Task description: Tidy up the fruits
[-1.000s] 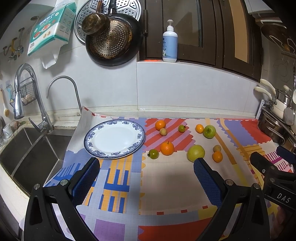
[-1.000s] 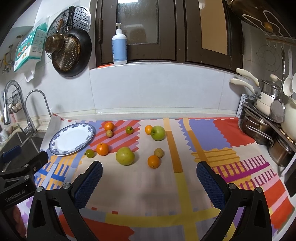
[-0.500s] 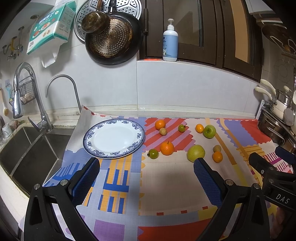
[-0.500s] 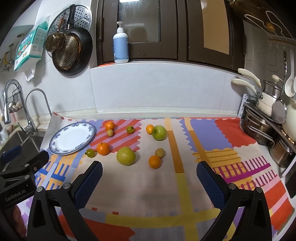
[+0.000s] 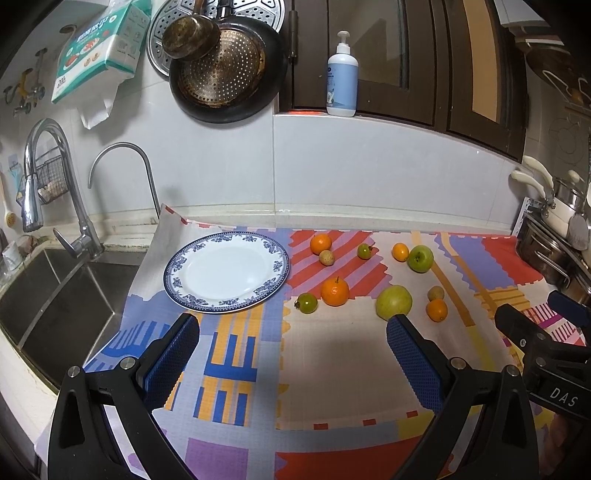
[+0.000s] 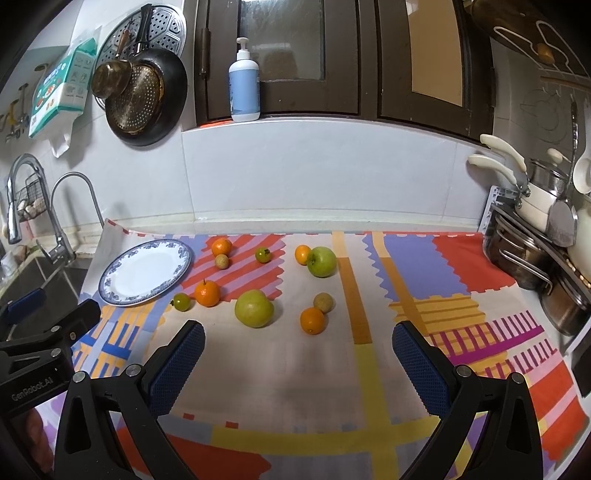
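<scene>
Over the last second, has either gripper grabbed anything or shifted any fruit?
No. The left gripper and right gripper stay open and empty above the mat; the views only drift slightly. The plate remains bare, and the orange and large green fruit lie where they were.

A patterned mat [image 5: 332, 369] covers the counter, reaching its back edge. A steel sink [image 5: 55, 306] adjoins the counter's left edge, with a tall tap [image 5: 40, 177] and a thin curved spout [image 5: 122, 162] behind it. On the wall above hang a dark pan [image 5: 229, 74], a perforated steamer tray [image 5: 258, 11] and a pack of paper towels [image 5: 99, 48]. A pump bottle [image 6: 243, 88] stands on the window ledge. Stacked pots [image 6: 532, 258] occupy the counter's right edge.
</scene>
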